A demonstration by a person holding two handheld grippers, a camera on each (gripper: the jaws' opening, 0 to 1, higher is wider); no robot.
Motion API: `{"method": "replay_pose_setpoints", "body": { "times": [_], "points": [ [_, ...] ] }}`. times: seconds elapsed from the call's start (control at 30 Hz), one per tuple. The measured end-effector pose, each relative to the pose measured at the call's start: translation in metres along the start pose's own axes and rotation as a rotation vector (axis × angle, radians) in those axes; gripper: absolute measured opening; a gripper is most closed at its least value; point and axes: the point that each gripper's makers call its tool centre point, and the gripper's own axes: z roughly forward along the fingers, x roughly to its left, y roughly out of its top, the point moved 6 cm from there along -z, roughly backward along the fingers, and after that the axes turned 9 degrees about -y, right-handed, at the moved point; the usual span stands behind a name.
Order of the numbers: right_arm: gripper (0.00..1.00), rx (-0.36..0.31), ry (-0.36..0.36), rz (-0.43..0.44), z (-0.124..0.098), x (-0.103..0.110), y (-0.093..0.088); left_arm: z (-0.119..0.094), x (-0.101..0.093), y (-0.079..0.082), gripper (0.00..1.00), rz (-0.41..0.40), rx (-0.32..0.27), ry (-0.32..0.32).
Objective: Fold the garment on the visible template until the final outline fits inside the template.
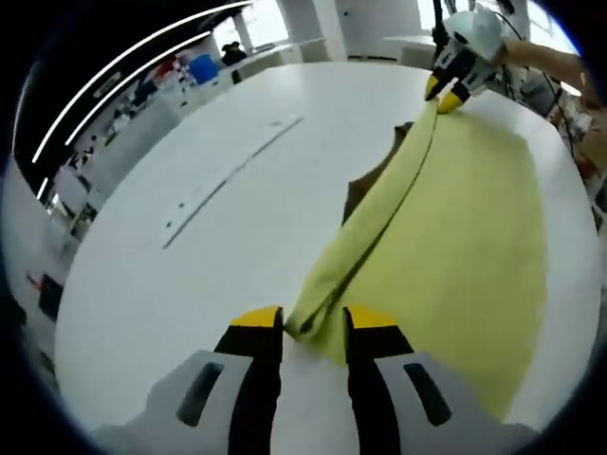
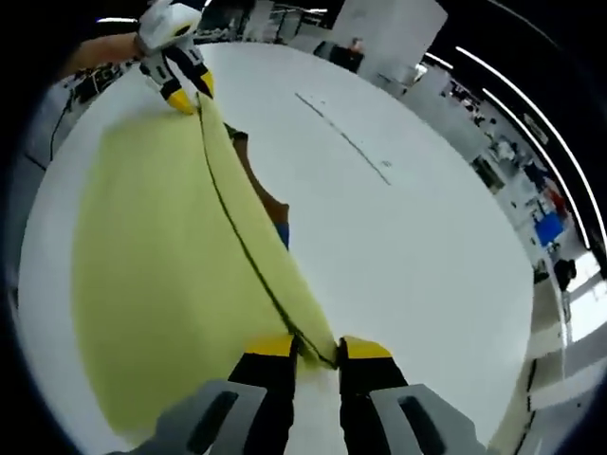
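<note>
Left gripper view: both tools (image 1: 313, 327) (image 2: 318, 353) clamp yellow garment (image 1: 474, 218) edge (taut); table (image 1: 190, 256) bare beside.

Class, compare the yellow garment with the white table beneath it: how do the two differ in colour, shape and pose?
The garment is pale yellow; the table is white. The garment is soft, with one edge lifted into a fold; the table is flat and rigid. The garment is gripped at two ends by the left gripper and right gripper; the table is not gripped. Both are plain in colour.
</note>
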Motion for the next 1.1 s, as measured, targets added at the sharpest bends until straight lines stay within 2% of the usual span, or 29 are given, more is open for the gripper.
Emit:
{"method": "replay_pose_setpoints", "body": {
  "times": [0.07,0.13,0.2,0.23,0.27,0.3,0.33,0.4,0.5,0.53,0.63,0.7,0.73,0.8,0.83,0.87,0.93,1.0,1.07,1.1],
  "points": [
    [0.01,0.008,0.002,-0.007,0.001,0.002,-0.001,0.001,0.003,-0.001,0.12,-0.010,-0.016,0.007],
    [0.00,0.008,0.000,-0.008,0.001,0.001,-0.001,0.000,0.005,0.000,0.04,-0.043,-0.071,0.033],
    [0.00,-0.006,-0.019,0.029,-0.001,-0.002,0.000,-0.001,0.005,0.001,0.04,-0.083,-0.097,0.048],
    [0.00,-0.018,-0.049,0.104,-0.001,-0.007,0.001,-0.003,0.008,0.000,0.03,-0.112,-0.108,0.079],
    [0.00,-0.031,-0.061,0.171,0.000,-0.011,0.001,-0.003,0.009,-0.001,0.03,-0.127,-0.112,0.081],
    [0.00,-0.033,-0.056,0.200,0.000,-0.011,0.001,-0.003,0.008,-0.001,0.03,-0.148,-0.122,0.080],
    [0.00,-0.033,-0.047,0.277,0.002,-0.012,0.001,-0.002,0.009,0.000,0.03,-0.172,-0.143,0.083],
    [0.00,-0.025,-0.031,0.344,0.004,-0.012,-0.001,-0.001,0.010,-0.002,0.03,-0.204,-0.145,0.086],
    [0.00,-0.016,-0.055,0.425,0.009,-0.013,-0.001,0.003,0.014,-0.004,0.03,-0.312,-0.179,0.114],
    [0.00,-0.015,-0.066,0.472,0.009,-0.013,-0.001,0.004,0.014,-0.004,0.03,-0.302,-0.170,0.116],
    [0.00,-0.012,-0.064,0.680,0.011,-0.016,0.000,0.006,0.015,-0.005,0.05,-0.346,-0.173,0.144],
    [0.01,-0.004,-0.073,0.704,0.012,-0.018,-0.002,0.006,0.016,-0.006,0.05,-0.377,-0.172,0.147],
    [0.03,-0.001,-0.082,0.707,0.013,-0.019,-0.003,0.005,0.016,-0.009,0.05,-0.429,-0.175,0.161],
    [0.06,0.008,-0.097,0.716,0.012,-0.019,-0.004,0.002,0.020,-0.013,0.06,-0.444,-0.165,0.198],
    [0.08,0.010,-0.105,0.717,0.012,-0.020,-0.004,0.001,0.019,-0.013,0.08,-0.445,-0.175,0.195],
    [0.10,0.009,-0.114,0.720,0.011,-0.020,-0.004,-0.001,0.018,-0.013,0.10,-0.479,-0.195,0.190],
    [0.17,0.006,-0.129,0.759,0.008,-0.023,-0.005,-0.003,0.018,-0.015,0.12,-0.496,-0.198,0.185],
    [0.24,0.002,-0.115,0.791,0.005,-0.023,-0.004,-0.007,0.017,-0.017,0.14,-0.518,-0.203,0.184],
    [0.28,-0.004,-0.104,0.803,0.002,-0.023,-0.002,-0.009,0.016,-0.018,0.20,-0.527,-0.220,0.171],
    [0.30,-0.006,-0.091,0.803,-0.001,-0.020,0.000,-0.009,0.016,-0.019,0.25,-0.540,-0.238,0.145]
  ]
}}
